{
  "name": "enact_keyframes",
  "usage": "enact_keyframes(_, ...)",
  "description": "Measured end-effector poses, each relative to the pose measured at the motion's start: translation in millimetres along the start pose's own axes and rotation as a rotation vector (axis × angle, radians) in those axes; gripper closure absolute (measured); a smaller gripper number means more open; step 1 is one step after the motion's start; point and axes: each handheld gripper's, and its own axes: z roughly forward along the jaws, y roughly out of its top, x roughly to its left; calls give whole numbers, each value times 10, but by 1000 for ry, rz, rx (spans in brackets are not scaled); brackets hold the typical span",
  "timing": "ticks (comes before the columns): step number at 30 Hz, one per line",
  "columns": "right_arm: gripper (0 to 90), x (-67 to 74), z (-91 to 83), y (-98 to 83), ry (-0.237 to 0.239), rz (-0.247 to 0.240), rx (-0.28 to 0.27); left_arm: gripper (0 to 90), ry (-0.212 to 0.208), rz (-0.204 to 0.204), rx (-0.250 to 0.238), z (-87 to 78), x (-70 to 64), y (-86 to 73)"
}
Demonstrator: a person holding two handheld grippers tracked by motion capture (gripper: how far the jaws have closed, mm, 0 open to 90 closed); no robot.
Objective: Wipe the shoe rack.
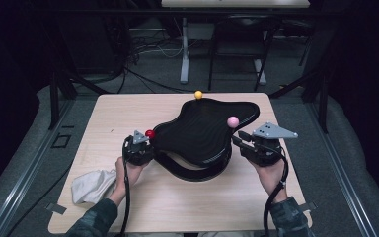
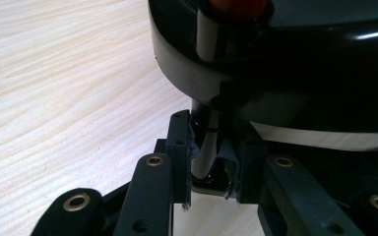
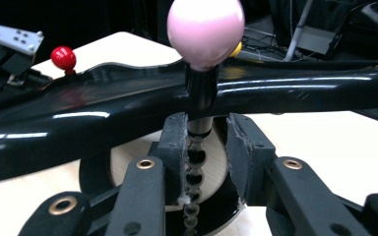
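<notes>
A glossy black wavy-edged tray point(image 1: 197, 131) stands raised above the table on posts topped with balls: red point(image 1: 149, 134), pink point(image 1: 233, 121) and yellow point(image 1: 198, 94). My left gripper point(image 1: 148, 143) is at the tray's left edge under the red ball. In the left gripper view its pads point(image 2: 186, 157) press on a shiny post point(image 2: 204, 152), so the left gripper point(image 2: 207, 162) is shut on it. My right gripper point(image 1: 238, 140) is at the tray's right edge. It point(image 3: 204, 147) stands slightly open around the threaded rod point(image 3: 195, 162) below the pink ball point(image 3: 205, 32), with a gap at the right pad.
A black curved band point(image 1: 197, 173) lies under the tray's near side. A crumpled white cloth point(image 1: 94, 185) sits by the person's left forearm. The wooden table point(image 1: 128, 106) ends just behind the yellow ball. Stands and cables crowd the floor beyond.
</notes>
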Motion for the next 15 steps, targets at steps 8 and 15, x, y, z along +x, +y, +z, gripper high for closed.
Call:
enact_keyframes(8, 692, -25, 50, 37, 5, 18, -9, 745, 8, 0, 3, -84, 8, -33)
enact_keyframes(15, 694, 7, 159, 96, -14, 6, 0, 745, 20, -9, 12, -163, 39, -87)
